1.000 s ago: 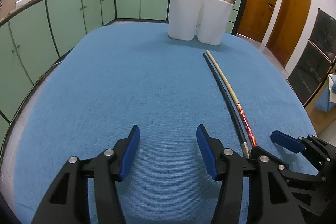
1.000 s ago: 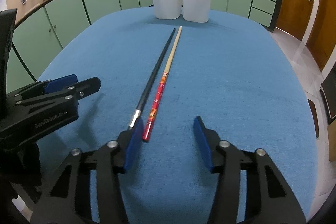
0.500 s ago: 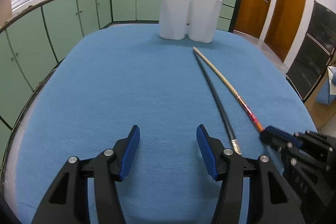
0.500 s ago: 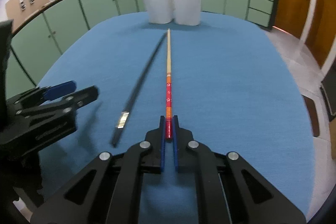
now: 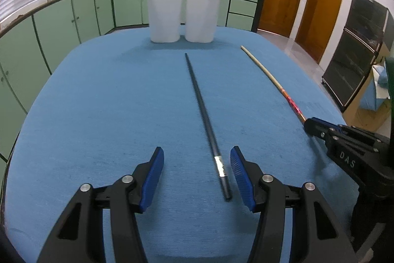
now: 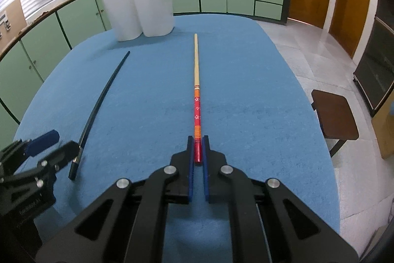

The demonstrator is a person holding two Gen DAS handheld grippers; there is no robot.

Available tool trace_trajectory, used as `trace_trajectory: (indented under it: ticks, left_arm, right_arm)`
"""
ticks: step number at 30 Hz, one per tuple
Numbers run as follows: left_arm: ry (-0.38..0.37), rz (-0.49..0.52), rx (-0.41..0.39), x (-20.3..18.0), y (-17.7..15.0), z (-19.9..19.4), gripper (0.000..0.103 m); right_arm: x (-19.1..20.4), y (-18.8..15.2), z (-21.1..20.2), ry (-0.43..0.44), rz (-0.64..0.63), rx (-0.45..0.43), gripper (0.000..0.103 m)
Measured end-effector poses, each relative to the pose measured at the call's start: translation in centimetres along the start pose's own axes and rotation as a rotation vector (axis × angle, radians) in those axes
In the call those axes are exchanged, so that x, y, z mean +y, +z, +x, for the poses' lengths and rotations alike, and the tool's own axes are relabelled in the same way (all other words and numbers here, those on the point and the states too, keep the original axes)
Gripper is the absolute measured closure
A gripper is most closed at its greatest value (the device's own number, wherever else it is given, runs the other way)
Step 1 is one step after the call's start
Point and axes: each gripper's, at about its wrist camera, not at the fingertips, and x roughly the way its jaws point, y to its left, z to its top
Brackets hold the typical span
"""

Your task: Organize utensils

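Observation:
A red-and-cream chopstick [image 6: 197, 95] points away across the blue table, its red end clamped in my right gripper [image 6: 197, 152], which is shut on it. The same chopstick [image 5: 270, 80] shows at the right of the left wrist view, ending in the right gripper [image 5: 307, 125]. A black chopstick [image 5: 204, 112] with a silver band lies on the cloth. Its near end sits between the spread blue pads of my left gripper [image 5: 197, 169], closer to the right pad, untouched. It also appears as the black chopstick [image 6: 98, 107] left of the red one, beside the left gripper [image 6: 49, 144].
A white double-cup utensil holder [image 5: 183, 14] stands at the table's far end with a wooden handle and red chopsticks in it; it is the holder [image 6: 140, 14] in the right view. A brown stool [image 6: 335, 117] sits right of the table [image 5: 98, 102]. Green cabinets surround.
The right gripper closed on the red chopstick's end and carried it rightward, apart from the black one. The left gripper shifted right, so the black chopstick's end now lies between its pads.

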Motion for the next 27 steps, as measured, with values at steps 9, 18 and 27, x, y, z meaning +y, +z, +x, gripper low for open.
trace_trajectory:
  ticks: [9, 18, 27]
  left_arm:
    - [0.012, 0.005, 0.024, -0.7, -0.3, 0.5, 0.062]
    - [0.005, -0.038, 0.024, 0.0, -0.3, 0.4, 0.096]
    - [0.033, -0.118, 0.018, 2.8, 0.8, 1.2, 0.096]
  right_arm:
    - [0.2, -0.2, -0.1, 0.015, -0.014, 0.001, 0.098]
    - [0.9, -0.3, -0.2, 0.044, -0.038, 0.005, 0.098]
    - [2.5, -0.1, 0.1, 0.071, -0.077, 0.016, 0.095]
